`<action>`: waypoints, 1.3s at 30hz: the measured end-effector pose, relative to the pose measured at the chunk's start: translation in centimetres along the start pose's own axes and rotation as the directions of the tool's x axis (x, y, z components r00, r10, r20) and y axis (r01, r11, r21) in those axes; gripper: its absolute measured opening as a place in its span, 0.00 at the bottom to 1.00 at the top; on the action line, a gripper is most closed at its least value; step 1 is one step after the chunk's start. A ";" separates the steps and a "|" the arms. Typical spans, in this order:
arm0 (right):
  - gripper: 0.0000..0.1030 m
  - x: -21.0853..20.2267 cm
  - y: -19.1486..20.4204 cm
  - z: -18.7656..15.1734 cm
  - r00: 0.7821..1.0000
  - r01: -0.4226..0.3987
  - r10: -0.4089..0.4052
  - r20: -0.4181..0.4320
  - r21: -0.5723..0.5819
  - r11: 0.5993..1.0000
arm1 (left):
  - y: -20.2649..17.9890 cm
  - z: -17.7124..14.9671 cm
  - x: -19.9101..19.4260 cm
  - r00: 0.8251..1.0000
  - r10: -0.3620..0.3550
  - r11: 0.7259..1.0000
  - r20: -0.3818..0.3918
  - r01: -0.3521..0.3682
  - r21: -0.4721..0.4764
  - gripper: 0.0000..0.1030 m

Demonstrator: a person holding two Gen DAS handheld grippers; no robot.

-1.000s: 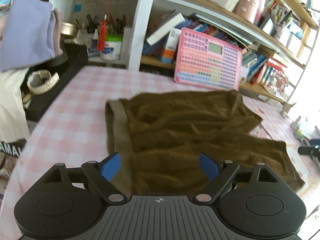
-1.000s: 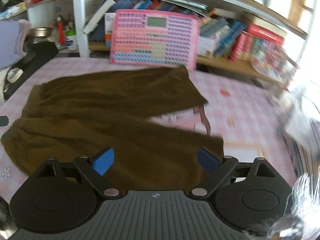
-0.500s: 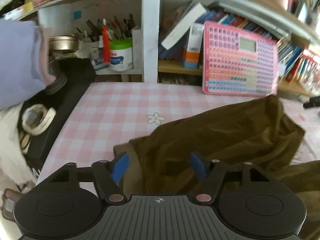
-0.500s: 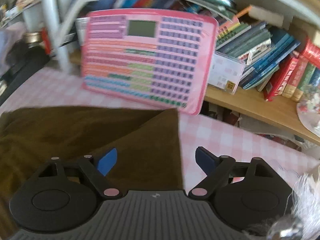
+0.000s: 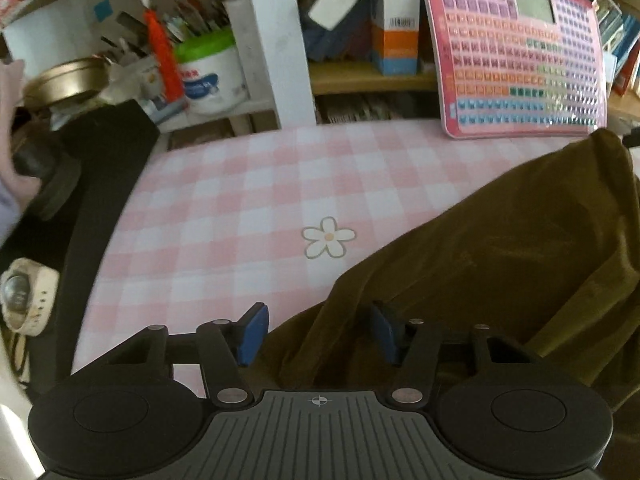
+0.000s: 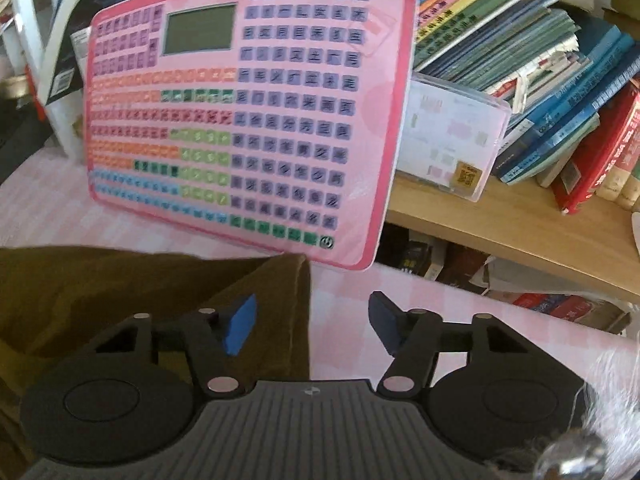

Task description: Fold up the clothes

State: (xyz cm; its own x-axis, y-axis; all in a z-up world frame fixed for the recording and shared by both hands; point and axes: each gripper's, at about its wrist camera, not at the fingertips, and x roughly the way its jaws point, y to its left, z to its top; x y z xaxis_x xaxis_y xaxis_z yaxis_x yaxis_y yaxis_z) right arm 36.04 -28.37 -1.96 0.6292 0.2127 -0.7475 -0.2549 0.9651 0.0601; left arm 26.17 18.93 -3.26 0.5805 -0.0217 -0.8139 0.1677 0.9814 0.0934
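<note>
Brown trousers [image 5: 500,264] lie rumpled on the pink checked tablecloth [image 5: 248,208], filling the right half of the left wrist view. My left gripper [image 5: 318,334] is open and low over the cloth, with a raised corner of the brown fabric between its blue pads [image 5: 252,332]. In the right wrist view the trousers [image 6: 120,288] end in a straight leg edge near the centre. My right gripper [image 6: 312,326] is open, and that leg edge runs between its fingers; the left pad [image 6: 240,324] is over the fabric, the right one over bare tablecloth [image 6: 500,320].
A pink button board [image 6: 248,120] leans against the shelf right behind the trousers. Books [image 6: 540,80] fill the shelf at the right. A white tub [image 5: 212,76], a gold tin [image 5: 68,80] and a black block carrying a watch [image 5: 24,300] border the table's left side.
Both grippers have moved forward and down to the trousers' far edge, so the shelf and pink board look much closer. The left jaws have narrowed a little around the fabric corner.
</note>
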 end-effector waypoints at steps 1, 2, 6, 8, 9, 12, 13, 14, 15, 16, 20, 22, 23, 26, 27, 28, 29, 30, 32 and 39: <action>0.51 0.3 -0.2 0.1 1.000 -0.016 0.016 0.004 0.019 1.000 | 0.0 0.1 0.3 1.000 -0.005 1.000 -0.004 0.006 0.002 0.53; 0.50 0.5 -0.4 0.2 0.999 -0.034 0.033 0.009 0.039 0.999 | -0.1 0.2 0.5 1.000 -0.012 1.000 -0.008 0.012 0.003 0.53; 0.42 1.9 -0.6 0.8 0.995 -0.098 0.097 0.018 0.101 0.990 | 0.2 0.5 1.2 0.999 -0.039 0.999 -0.019 0.039 0.001 0.53; 0.31 2.5 -0.3 1.0 0.994 -0.112 0.112 0.007 0.109 0.988 | 0.4 0.6 1.4 0.998 -0.059 0.998 -0.022 0.059 -0.009 0.53; 0.26 2.8 -0.1 1.0 0.993 -0.115 0.116 -0.008 0.112 0.987 | 0.5 0.7 1.5 0.997 -0.071 0.997 -0.022 0.071 -0.015 0.53; 0.08 3.2 0.3 0.9 0.991 -0.130 0.134 -0.021 0.134 0.982 | 0.7 0.7 1.7 0.994 -0.106 0.994 -0.025 0.105 -0.036 0.40; 0.07 2.9 0.3 0.9 0.992 -0.127 0.129 -0.005 0.142 0.982 | 0.8 0.7 1.7 0.993 -0.115 0.993 -0.025 0.114 -0.040 0.28; 0.06 2.5 0.3 1.0 0.992 -0.123 0.123 0.014 0.149 0.981 | 0.6 0.7 1.7 0.993 -0.118 0.992 -0.024 0.117 -0.038 0.18; 0.06 2.0 0.3 1.1 0.993 -0.119 0.115 0.035 0.156 0.981 | 0.4 0.7 1.6 0.992 -0.120 0.992 -0.023 0.119 -0.036 0.08; 0.06 1.3 0.3 1.2 0.993 -0.115 0.106 0.058 0.163 0.980 | 0.4 0.6 1.6 0.992 -0.123 0.992 -0.019 0.122 -0.036 0.05; 0.06 -2.7 0.5 0.9 0.985 -0.109 0.079 0.151 0.205 0.973 | 0.8 0.5 -0.2 0.990 -0.123 0.989 0.067 0.128 -0.070 0.02; 0.06 -5.4 0.7 0.4 0.977 -0.108 0.061 0.202 0.232 0.967 | 1.5 0.3 -2.5 0.978 -0.139 0.981 0.155 0.158 -0.116 0.02; 0.06 -6.7 0.8 0.1 0.972 -0.109 0.052 0.227 0.244 0.964 | 1.7 0.2 -3.8 0.969 -0.151 0.975 0.197 0.178 -0.129 0.02; 0.06 -10.9 1.2 -1.1 0.956 -0.109 0.021 0.294 0.287 0.952 | 1.6 -0.7 -7.3 0.942 -0.190 0.973 0.276 0.219 -0.079 0.02; 0.06 -12.4 1.4 -1.8 0.951 -0.107 0.008 0.309 0.304 0.947 | 1.5 -1.1 -8.4 0.932 -0.203 0.971 0.300 0.231 -0.061 0.02; 0.06 -14.1 1.9 -2.8 0.946 -0.101 -0.008 0.324 0.321 0.942 | 1.4 -1.7 -9.6 0.921 -0.219 0.969 0.322 0.244 -0.038 0.02; 0.06 -15.8 2.5 -3.9 0.941 -0.093 -0.028 0.337 0.337 0.937 | 1.4 -2.2 -10.8 0.910 -0.235 0.967 0.343 0.256 -0.015 0.02; 0.06 -17.4 3.0 -5.1 0.936 -0.084 -0.048 0.349 0.352 0.932 | 1.3 -2.8 -11.9 0.897 -0.252 0.963 0.363 0.268 0.007 0.02; 0.06 -20.7 4.2 -7.8 0.925 -0.068 -0.086 0.369 0.385 0.921 | 1.1 -4.2 -14.0 0.874 -0.285 0.956 0.393 0.290 0.047 0.02; 0.06 -29.2 9.6 -18.9 0.922 -0.014 -0.191 0.338 0.521 0.853 | 0.3 -10.9 -17.4 0.853 -0.367 0.930 0.370 0.339 0.140 0.03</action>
State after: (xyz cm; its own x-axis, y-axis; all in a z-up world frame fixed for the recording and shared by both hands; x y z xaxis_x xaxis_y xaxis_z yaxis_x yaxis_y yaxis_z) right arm 1.33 -28.25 7.96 0.8766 0.0633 -0.4770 0.1562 0.9002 0.4065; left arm 7.46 21.72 4.64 0.7290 -0.4492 -0.5166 0.4643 0.8789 -0.1091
